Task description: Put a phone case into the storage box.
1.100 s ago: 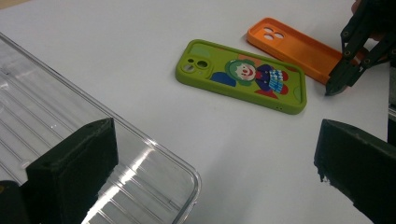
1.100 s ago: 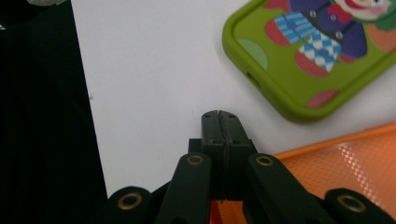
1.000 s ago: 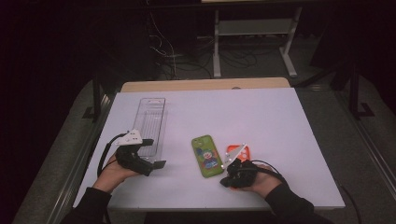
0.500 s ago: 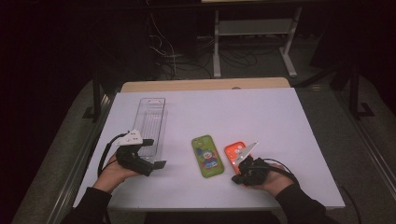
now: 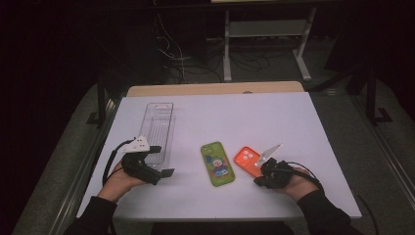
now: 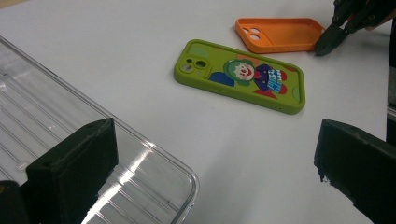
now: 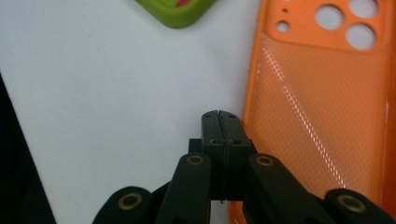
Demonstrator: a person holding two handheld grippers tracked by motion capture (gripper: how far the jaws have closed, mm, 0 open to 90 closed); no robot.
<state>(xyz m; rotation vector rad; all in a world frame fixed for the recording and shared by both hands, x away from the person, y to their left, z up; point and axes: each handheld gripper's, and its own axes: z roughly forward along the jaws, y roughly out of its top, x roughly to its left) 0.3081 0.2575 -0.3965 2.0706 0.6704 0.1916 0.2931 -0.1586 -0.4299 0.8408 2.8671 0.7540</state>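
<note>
An orange phone case (image 5: pixel 246 160) (image 7: pixel 322 93) lies hollow side up at the front right of the white table (image 5: pixel 244 117). A green phone case (image 5: pixel 217 163) (image 6: pixel 240 74) with a cartoon clown lies flat just left of it. My right gripper (image 5: pixel 257 180) (image 7: pixel 219 116) is shut with nothing in it, its tips right beside the orange case's near edge; the left gripper view shows the right gripper (image 6: pixel 325 45) too. My left gripper (image 5: pixel 161 160) (image 6: pixel 215 186) stands wide open over the near corner of a clear plastic tray (image 5: pixel 159 128) (image 6: pixel 56 121).
The clear tray runs lengthwise along the left part of the table. A wooden strip (image 5: pixel 215 89) borders the far edge. Beyond it are a dark floor, cables and a metal shelf frame (image 5: pixel 266 29).
My right gripper has slid to the right, off the orange case, so more of the case shows. The left gripper and both cases stayed put.
</note>
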